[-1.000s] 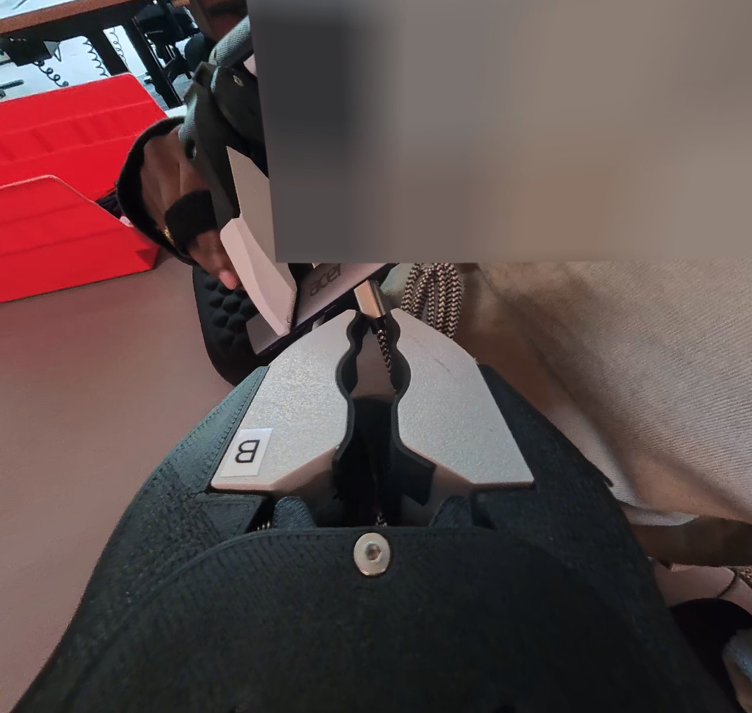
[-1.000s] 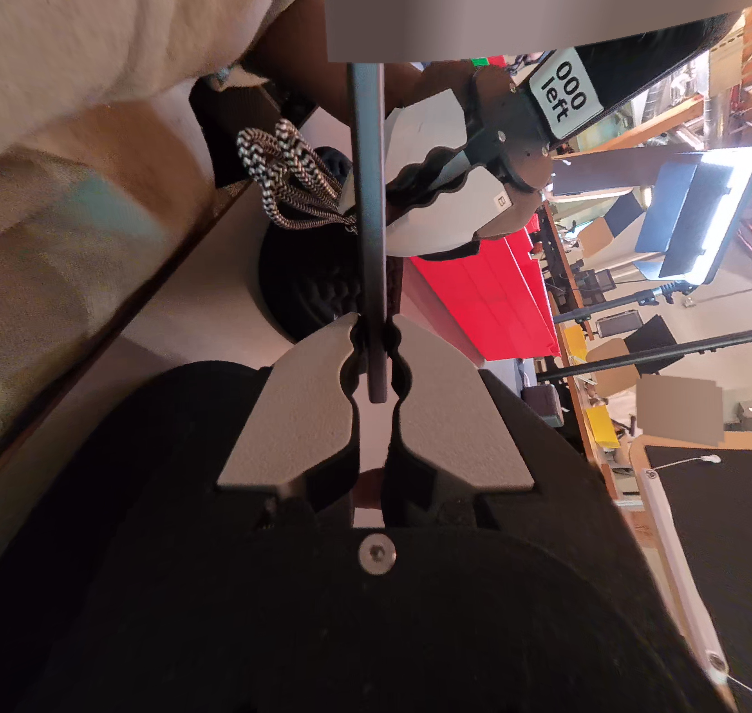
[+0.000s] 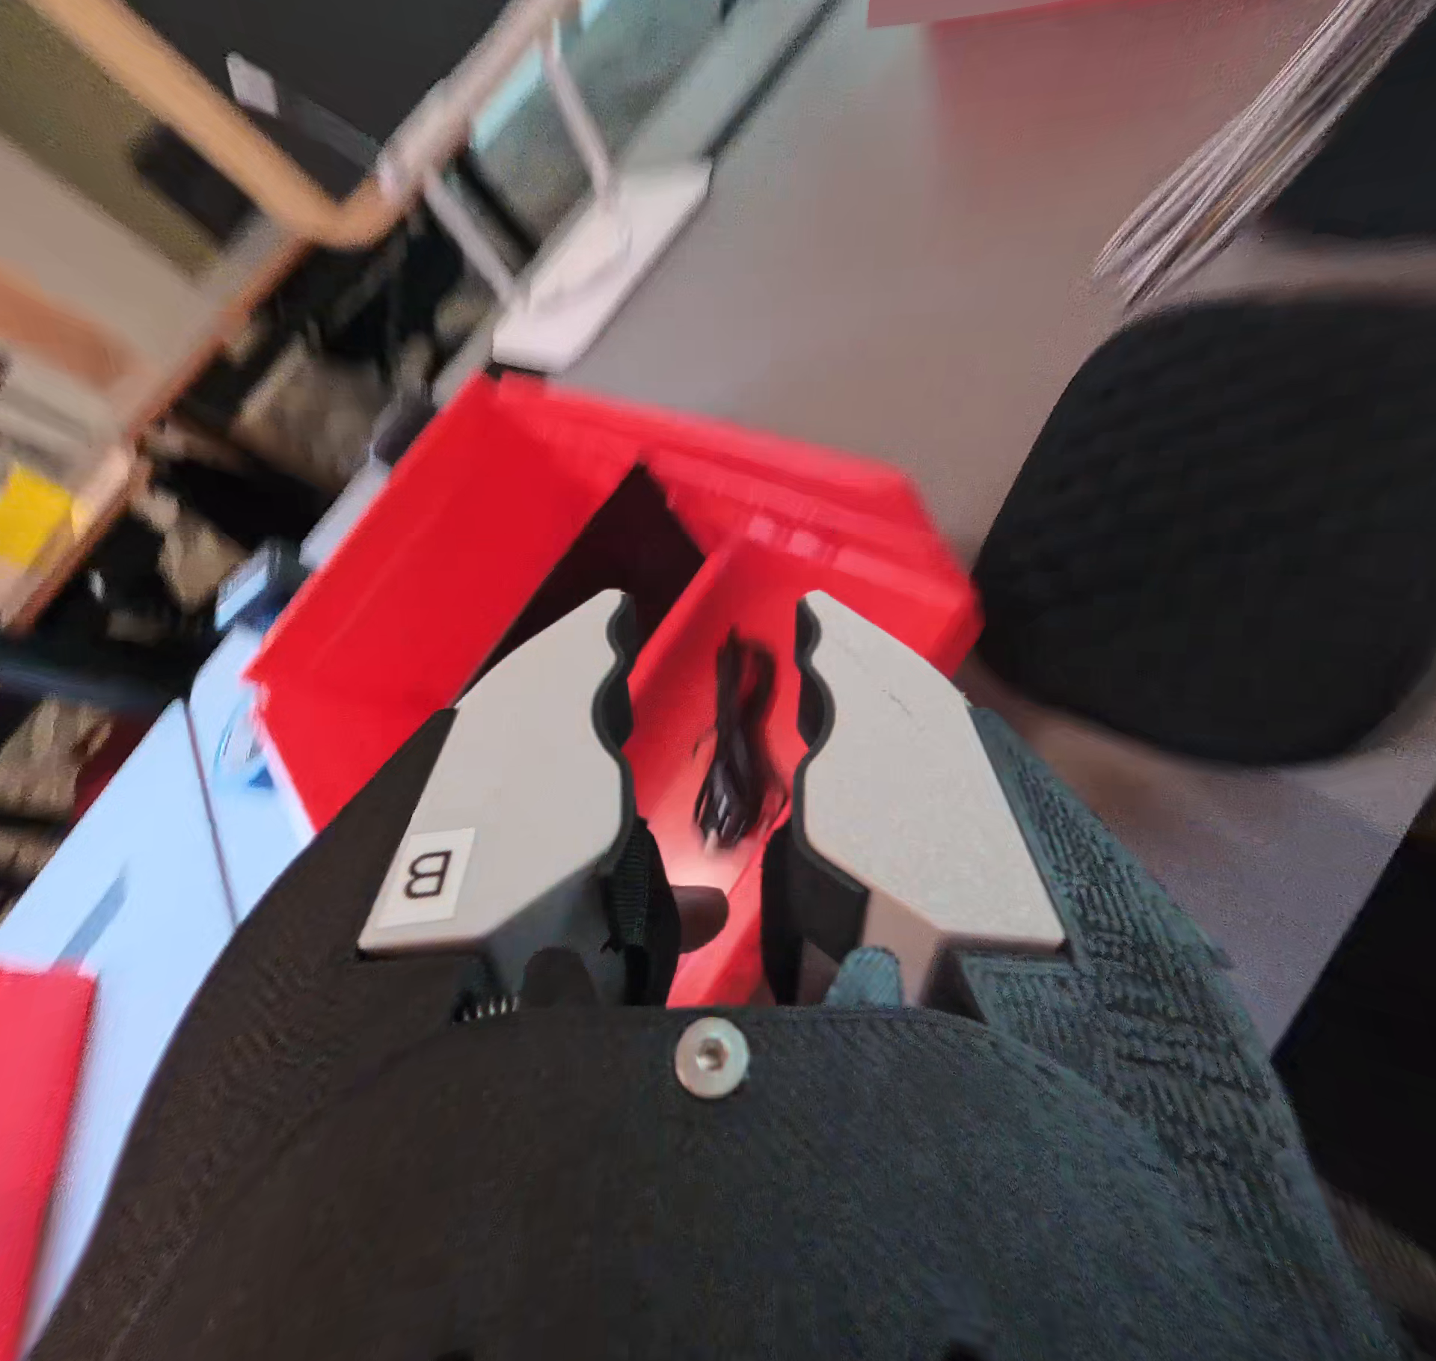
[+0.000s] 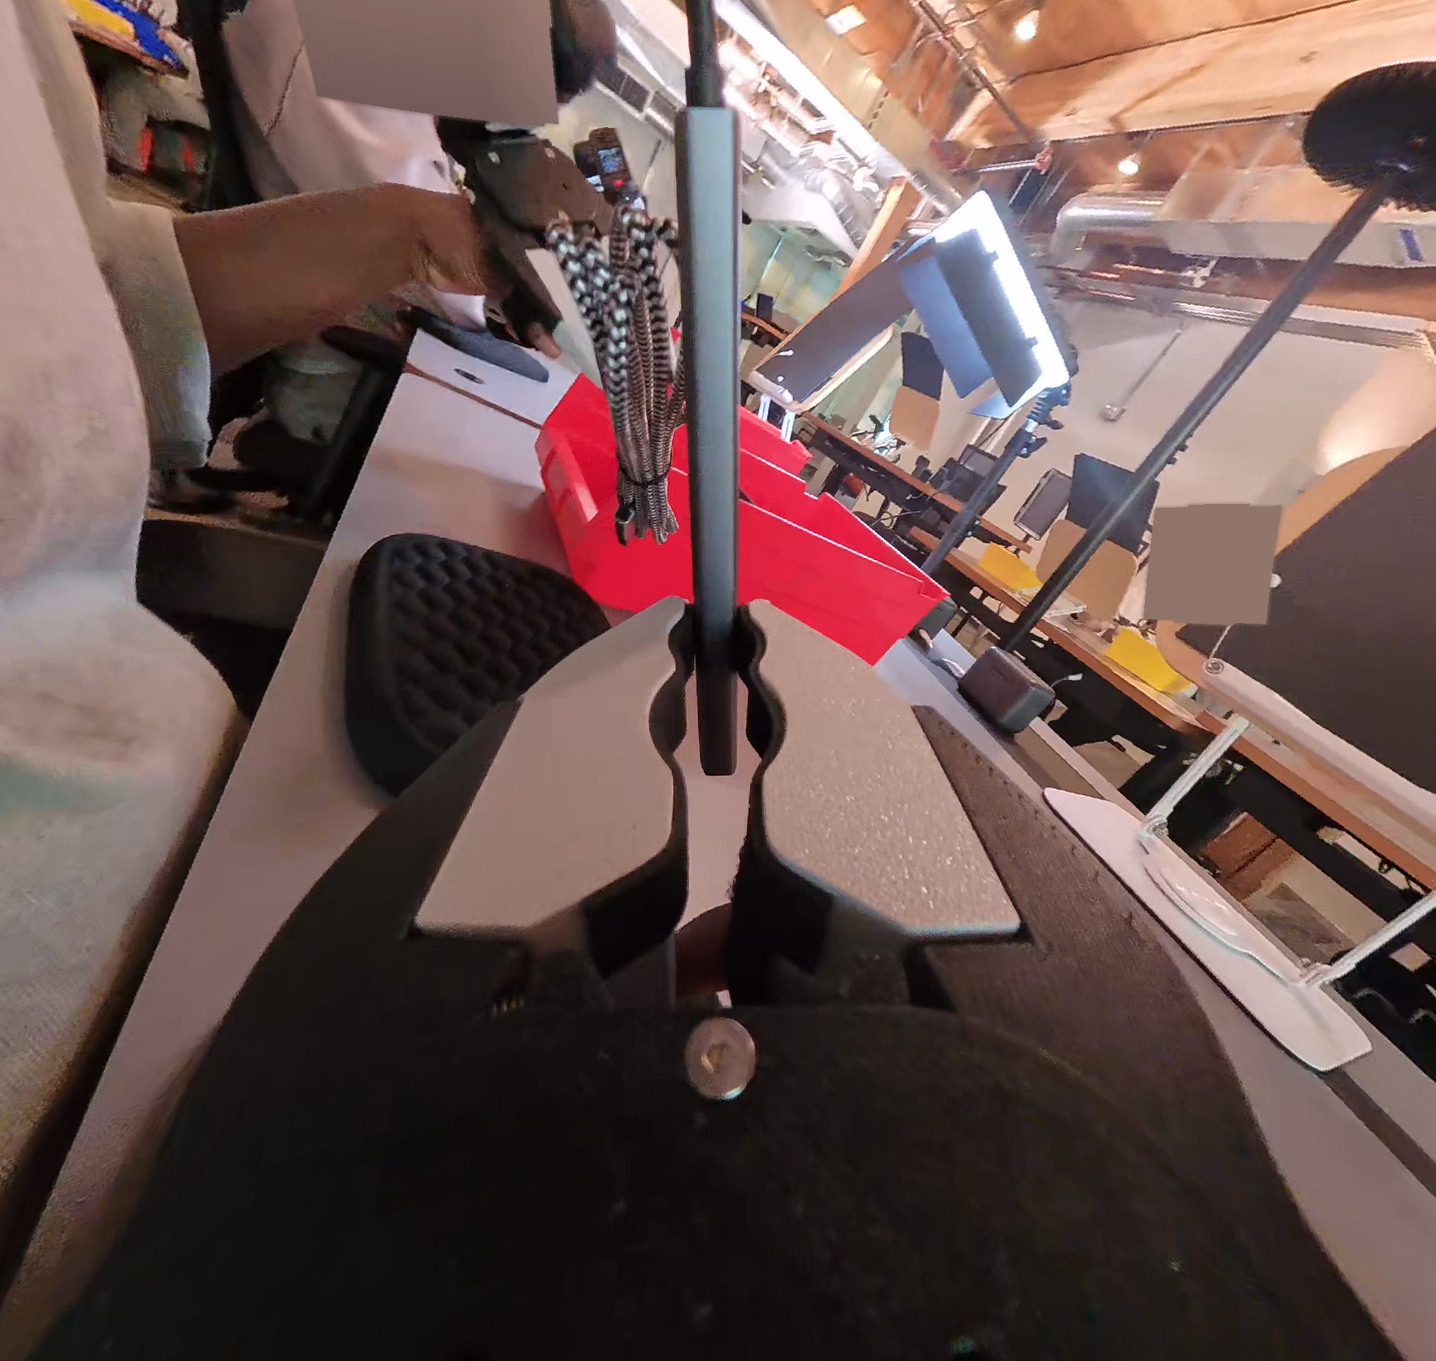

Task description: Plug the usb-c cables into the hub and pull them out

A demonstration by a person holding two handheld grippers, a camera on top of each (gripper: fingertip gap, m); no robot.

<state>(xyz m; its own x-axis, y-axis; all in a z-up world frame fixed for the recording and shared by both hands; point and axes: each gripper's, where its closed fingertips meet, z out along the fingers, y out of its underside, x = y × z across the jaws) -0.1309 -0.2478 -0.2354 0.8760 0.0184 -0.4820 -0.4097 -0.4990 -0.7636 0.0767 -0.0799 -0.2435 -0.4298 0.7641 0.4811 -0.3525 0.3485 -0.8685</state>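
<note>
Right gripper [image 4: 715, 624]: fingers narrow, clamped on the near end of the slim dark grey metal usb-c hub [image 4: 705, 391].
Hub axis: its long axis runs straight away from the right fingers, edge-on to the camera, with a black cord leaving the far end.
Left gripper [image 3: 711, 617]: fingers spread wide and holding nothing. The left wrist view is motion-blurred.
Below the left fingers: an open red plastic bin [image 3: 466, 586] on the grey table [image 3: 816, 275]. A small coil of thin black cable [image 3: 738, 733] lies in the bin, in line with the gap between the fingers and just ahead of them.
Braided cable: the black-and-white braided usb-c cable bundle [image 4: 641, 391], tied near its lower end, hangs just to the left of the hub. I cannot tell whether its plug is seated in a port.
Key relation: the left gripper is the free one, and both cables are on its side of the hub. The black coil seems nearest.
Likely step: fetching a cable to bring to the hub's side, judging by the empty left fingers over the bin.
Room: the bin walls close in on both sides of the coil, so the way in is from above. A black textured rubber pad [image 4: 466, 648] sits just beside the bin, and the table edge is near the person.
</note>
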